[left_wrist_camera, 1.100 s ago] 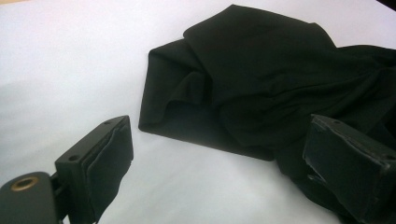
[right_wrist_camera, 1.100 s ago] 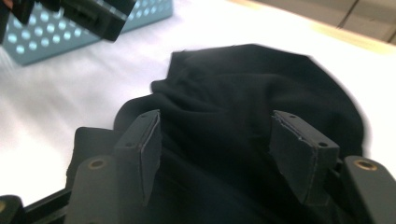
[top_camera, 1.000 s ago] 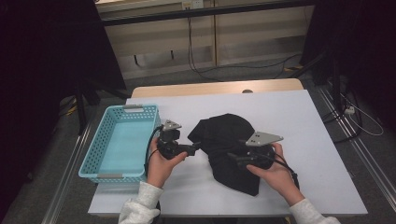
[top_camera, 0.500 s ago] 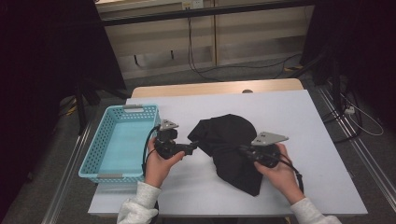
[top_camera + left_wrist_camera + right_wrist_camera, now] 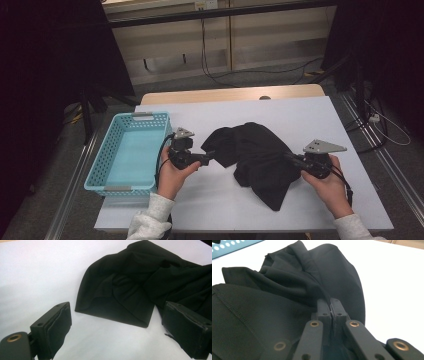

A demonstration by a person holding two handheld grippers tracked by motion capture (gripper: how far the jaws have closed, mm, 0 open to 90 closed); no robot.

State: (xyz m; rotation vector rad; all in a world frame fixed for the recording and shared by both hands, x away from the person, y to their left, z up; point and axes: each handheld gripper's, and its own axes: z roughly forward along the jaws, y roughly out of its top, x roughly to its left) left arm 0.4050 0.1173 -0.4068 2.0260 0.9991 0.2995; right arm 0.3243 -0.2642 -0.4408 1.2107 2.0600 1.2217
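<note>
Right gripper [image 5: 295,159] has its jaws pinched tight together on a fold of the black cloth [image 5: 257,160] — in the right gripper view [image 5: 331,305] the fabric [image 5: 287,290] bunches up and runs straight into the seam between the two pads. The jaws closed within the last second; cloth sits between them now. The cloth is pulled taut from that pinch and spreads away ahead of the gripper and to its left side.

Left gripper [image 5: 206,157] has its jaws spread wide, nothing between them. In the left gripper view [image 5: 117,322] the two pads frame bare white table [image 5: 37,277], and the nearest corner of the cloth [image 5: 130,292] lies just ahead of the tips, closer to the right-hand pad, not touching either as far as I can tell.

Cloth lies crumpled on the table between the two grippers — the right one grips its edge, the left points at its opposite corner. Blue basket [image 5: 111,170] sits just beside the left hand [image 5: 172,175], on the side away from the cloth. Right hand [image 5: 327,185] is behind its gripper, near the table's edge.
</note>
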